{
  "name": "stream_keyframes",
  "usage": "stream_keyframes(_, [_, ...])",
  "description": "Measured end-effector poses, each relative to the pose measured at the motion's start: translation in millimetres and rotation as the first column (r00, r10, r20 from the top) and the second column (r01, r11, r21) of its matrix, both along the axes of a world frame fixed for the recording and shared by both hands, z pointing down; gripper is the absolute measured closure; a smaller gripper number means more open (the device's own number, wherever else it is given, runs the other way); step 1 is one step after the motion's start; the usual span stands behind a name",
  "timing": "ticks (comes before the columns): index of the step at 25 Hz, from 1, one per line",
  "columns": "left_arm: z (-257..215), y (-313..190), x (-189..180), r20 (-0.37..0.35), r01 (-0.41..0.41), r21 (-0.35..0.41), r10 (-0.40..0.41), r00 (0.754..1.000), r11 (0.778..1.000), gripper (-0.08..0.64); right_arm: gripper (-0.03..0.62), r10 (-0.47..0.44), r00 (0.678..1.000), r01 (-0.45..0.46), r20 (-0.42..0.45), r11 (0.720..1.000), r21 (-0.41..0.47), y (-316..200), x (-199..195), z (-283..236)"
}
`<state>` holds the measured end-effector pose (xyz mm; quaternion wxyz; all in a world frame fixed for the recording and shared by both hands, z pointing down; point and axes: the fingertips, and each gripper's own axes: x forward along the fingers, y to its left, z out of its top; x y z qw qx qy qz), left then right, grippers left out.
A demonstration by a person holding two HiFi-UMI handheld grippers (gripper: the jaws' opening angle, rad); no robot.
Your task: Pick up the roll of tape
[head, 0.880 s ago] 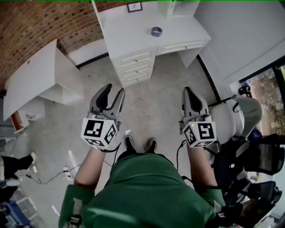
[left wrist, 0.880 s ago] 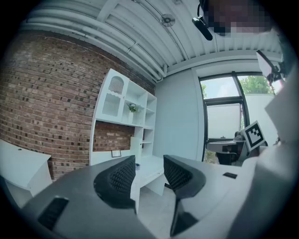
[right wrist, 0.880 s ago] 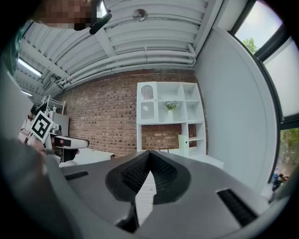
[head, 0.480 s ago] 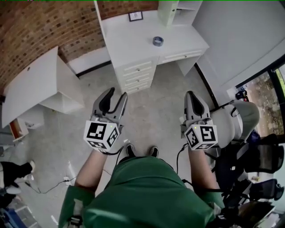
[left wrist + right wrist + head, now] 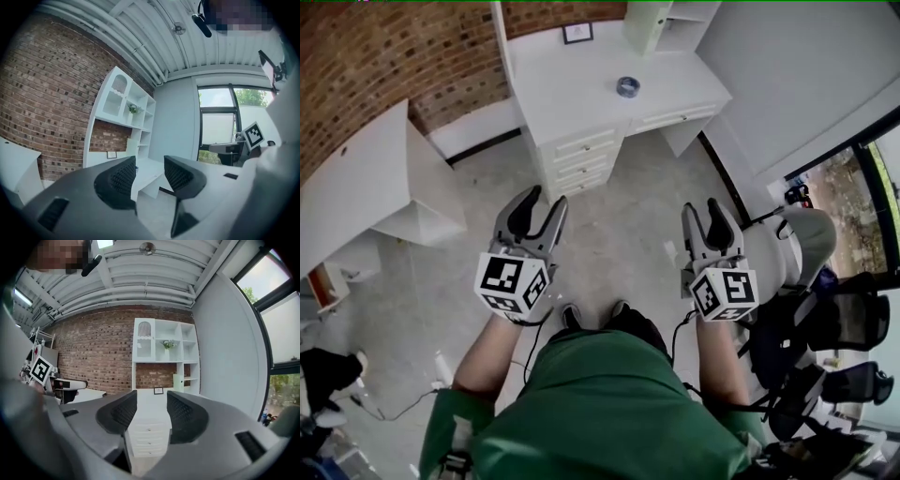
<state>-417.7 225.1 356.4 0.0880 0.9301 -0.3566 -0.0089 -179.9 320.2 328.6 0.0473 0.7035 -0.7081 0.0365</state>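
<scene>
Head view: we list one small, round, blue-grey roll of tape (image 5: 627,86) lying on the smooth white surface (image 5: 567,89) by the brick wall (image 5: 384,47). It is well ahead of the left claw (image 5: 546,199) and right claw (image 5: 703,208), across speckled grey floor (image 5: 619,225).

Left gripper view: left claw (image 5: 150,172), dimpled black pads spread wide, nothing between them.

Right gripper view: right claw (image 5: 152,411), likewise spread and empty, facing white drawers (image 5: 147,439) and a shelf unit (image 5: 164,352).
</scene>
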Motion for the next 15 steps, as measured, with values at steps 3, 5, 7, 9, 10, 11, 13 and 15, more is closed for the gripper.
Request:
stream_keyframes(3, [15.4, -8.0, 10.1, 0.004, -0.021, -0.033, 0.021, 1.000, 0.999, 0.359, 0.387, 0.007, 1.000, -0.007, -0.004, 1.000, -0.017, -9.6, 6.3, 8.1])
stream_keyframes(5, [24.3, -18.2, 19.5, 0.010, -0.024, -0.049, 0.025, 1.000, 0.999, 0.359, 0.387, 0.001, 1.000, -0.001, 0.003, 1.000, -0.026, -23.7, 14.0, 15.2])
stream_keyframes(7, [29.5, -26.6, 28.8, 0.020, -0.020, -0.055, 0.021, 1.000, 0.998, 0.359, 0.387, -0.010, 1.000, 0.011, 0.022, 1.000, -0.030, -38.1, 22.5, 21.9])
stream_keyframes(9, [31.9, -33.8, 37.6, 0.033, -0.010, -0.058, 0.012, 0.999, 0.998, 0.359, 0.387, -0.025, 0.999, 0.026, 0.043, 0.999, -0.029, -51.6, 31.5, 26.3])
stream_keyframes(10, [32.3, -39.1, 42.4, 0.040, -0.002, -0.059, 0.005, 0.999, 0.998, 0.359, 0.387, -0.034, 0.998, 0.036, 0.051, 0.999, -0.026, -59.8, 36.8, 27.6])
stream_keyframes(11, [32.3, -45.8, 47.5, 0.048, 0.008, -0.058, -0.005, 0.999, 0.998, 0.359, 0.387, -0.045, 0.997, 0.047, 0.059, 0.999, -0.023, -69.3, 42.7, 28.4])
stream_keyframes(13, [30.3, -62.0, 60.0, 0.061, 0.032, -0.054, -0.029, 0.998, 0.998, 0.359, 0.387, -0.072, 0.995, 0.073, 0.071, 0.997, -0.016, -90.8, 56.2, 29.1])
stream_keyframes(15, [26.5, -75.7, 76.6, 0.070, 0.054, -0.048, -0.050, 0.996, 0.997, 0.359, 0.387, -0.105, 0.992, 0.106, 0.077, 0.994, -0.010, -109.8, 70.6, 28.2])
